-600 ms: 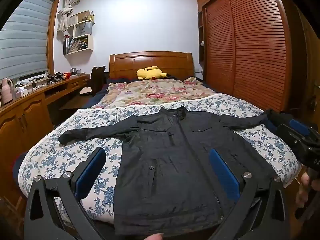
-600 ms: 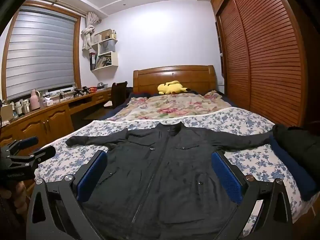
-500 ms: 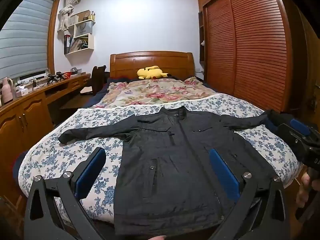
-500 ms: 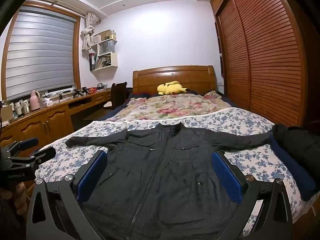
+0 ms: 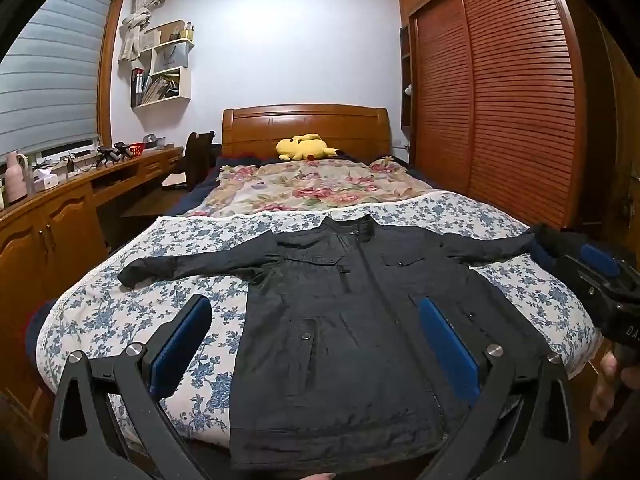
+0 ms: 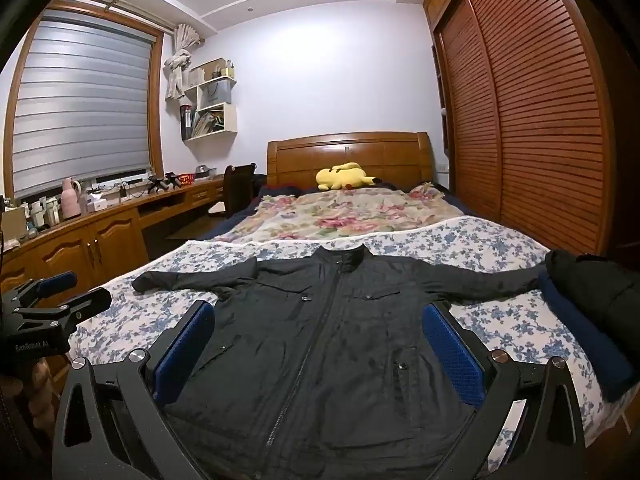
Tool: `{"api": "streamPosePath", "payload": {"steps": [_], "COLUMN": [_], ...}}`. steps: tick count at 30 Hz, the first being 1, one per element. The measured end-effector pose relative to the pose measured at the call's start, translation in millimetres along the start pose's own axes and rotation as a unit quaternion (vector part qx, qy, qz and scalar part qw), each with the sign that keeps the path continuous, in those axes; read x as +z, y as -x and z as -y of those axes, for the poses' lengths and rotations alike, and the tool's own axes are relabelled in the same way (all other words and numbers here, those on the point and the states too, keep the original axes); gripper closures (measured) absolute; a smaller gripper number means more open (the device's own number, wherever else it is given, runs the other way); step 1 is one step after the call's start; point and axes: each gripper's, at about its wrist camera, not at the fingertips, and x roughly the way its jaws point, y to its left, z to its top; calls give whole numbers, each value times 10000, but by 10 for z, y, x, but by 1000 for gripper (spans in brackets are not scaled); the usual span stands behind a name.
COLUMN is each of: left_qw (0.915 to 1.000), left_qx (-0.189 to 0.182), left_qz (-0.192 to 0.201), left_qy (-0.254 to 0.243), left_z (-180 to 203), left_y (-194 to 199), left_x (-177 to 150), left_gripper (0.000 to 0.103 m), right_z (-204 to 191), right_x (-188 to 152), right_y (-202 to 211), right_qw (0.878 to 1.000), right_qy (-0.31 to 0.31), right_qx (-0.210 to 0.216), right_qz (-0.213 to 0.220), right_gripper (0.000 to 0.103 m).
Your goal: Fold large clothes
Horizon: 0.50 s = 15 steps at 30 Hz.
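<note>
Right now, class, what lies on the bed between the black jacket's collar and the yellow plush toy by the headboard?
In both views, a strip of blue-flowered white cover, then a pink-flowered quilt, lie between the black jacket and the yellow plush toy.

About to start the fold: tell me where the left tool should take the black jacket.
Grip the cuff of the jacket's left-hand sleeve, coming in from the bed's left edge; the sleeve lies flat, stretched outward, its end free on the quilt.

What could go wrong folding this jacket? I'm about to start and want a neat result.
The jacket's right sleeve tip reaches the dark clothes pile at the bed's edge, so pulling it may drag that pile. The hem hangs near the mattress edge and could slide off. The smooth fabric may slip from an open gripper.
</note>
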Motion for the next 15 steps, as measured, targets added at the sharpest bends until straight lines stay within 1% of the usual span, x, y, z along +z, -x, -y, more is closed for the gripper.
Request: {"api": "streamPosePath", "payload": {"steps": [15], "left_qw": [10000], "left_qx": [-6], "left_qz": [2], "left_qy": [48], "left_z": [-42], "left_y": [1], "left_x": [-2], "left_gripper": [0], "right_z": [1], "right_x": [-5], "right_y": [11], "right_qw": [10000], "right_qy": [27], "right_qx": [-7], "right_qz": [29], "right_gripper": [0]}}
